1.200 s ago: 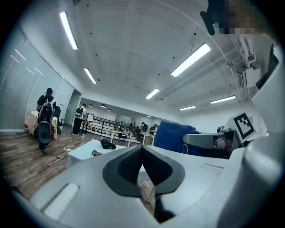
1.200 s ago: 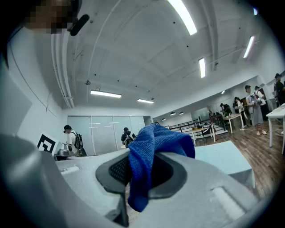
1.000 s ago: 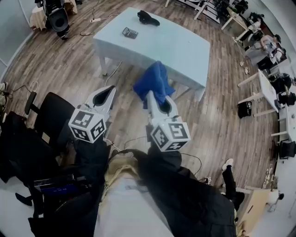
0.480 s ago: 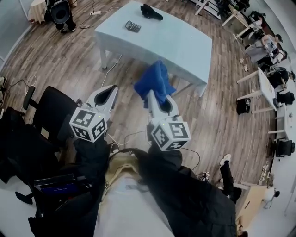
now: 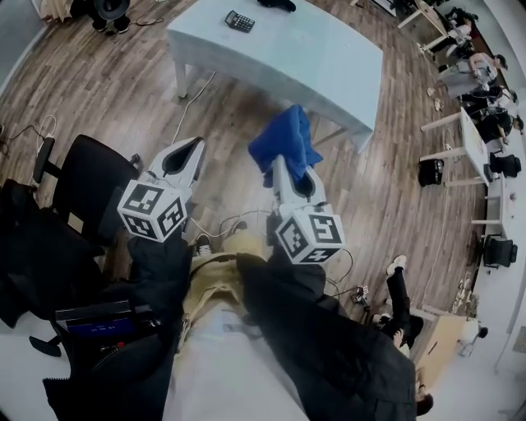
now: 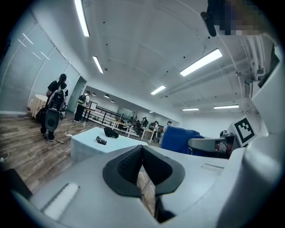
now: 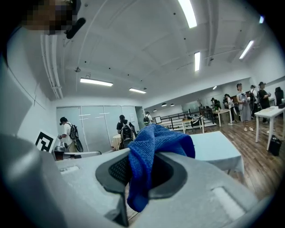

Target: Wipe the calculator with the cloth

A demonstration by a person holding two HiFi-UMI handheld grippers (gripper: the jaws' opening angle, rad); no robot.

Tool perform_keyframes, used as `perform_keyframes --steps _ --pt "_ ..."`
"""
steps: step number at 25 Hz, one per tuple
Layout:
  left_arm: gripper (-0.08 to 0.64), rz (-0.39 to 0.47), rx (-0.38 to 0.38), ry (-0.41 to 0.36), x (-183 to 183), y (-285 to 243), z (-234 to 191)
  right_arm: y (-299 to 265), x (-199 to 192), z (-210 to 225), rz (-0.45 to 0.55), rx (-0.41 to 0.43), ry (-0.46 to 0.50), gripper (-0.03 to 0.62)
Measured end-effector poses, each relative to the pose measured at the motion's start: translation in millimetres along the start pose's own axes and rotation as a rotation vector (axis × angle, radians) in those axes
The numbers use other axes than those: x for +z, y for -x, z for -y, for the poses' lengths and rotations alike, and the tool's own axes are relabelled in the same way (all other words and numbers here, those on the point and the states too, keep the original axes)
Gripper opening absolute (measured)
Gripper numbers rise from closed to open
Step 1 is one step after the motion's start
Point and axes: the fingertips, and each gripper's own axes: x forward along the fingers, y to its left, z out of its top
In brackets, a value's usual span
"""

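Two claws, both hovering over the wood floor (image 5: 123,74), short of the worktop (image 5: 329,74).

Right claw (image 7: 141,171): pinching a blue cloth (image 7: 153,147), which is bunching up above the jaws and hanging down between them.

Left claw (image 6: 141,151): jaws pressed together with tips meeting, carrying nothing.

One calculator (image 5: 239,21): lying flat on the worktop near its far left corner, well apart from both claws.

Step in hand, by judgement: the approach. The cloth is sitting ready in the right claw, but wiping is not yet begun.

Next move, likely: closing on the worktop's far left corner and lowering the right claw until the hanging cloth is lying on the calculator's face, then stroking across it. The left claw may be needed for steadying the light calculator against sliding.
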Motion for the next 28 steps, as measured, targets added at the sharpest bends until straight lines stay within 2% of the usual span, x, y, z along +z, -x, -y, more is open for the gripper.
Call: perform_keyframes --steps 7,12,17,23,28 --pt "0.001 -0.014 0.028 -0.008 0 -48 -17 -49 5 38 0.001 0.027 -0.019 0.075" --pt "0.001 -0.005 0.08 -0.064 27 -93 -45 -111 26 61 0.035 0.084 -0.04 0.075" --pt "0.0 0.01 0.121 -0.085 54 -159 -58 -165 50 100 0.036 0.147 -0.037 0.075" --pt "0.0 -0.014 0.164 -0.088 65 -202 -57 -198 67 146 0.015 0.182 -0.075 0.075" --pt "0.0 -0.022 0.209 -0.097 73 -226 -68 -216 70 162 0.005 0.217 -0.093 0.075"
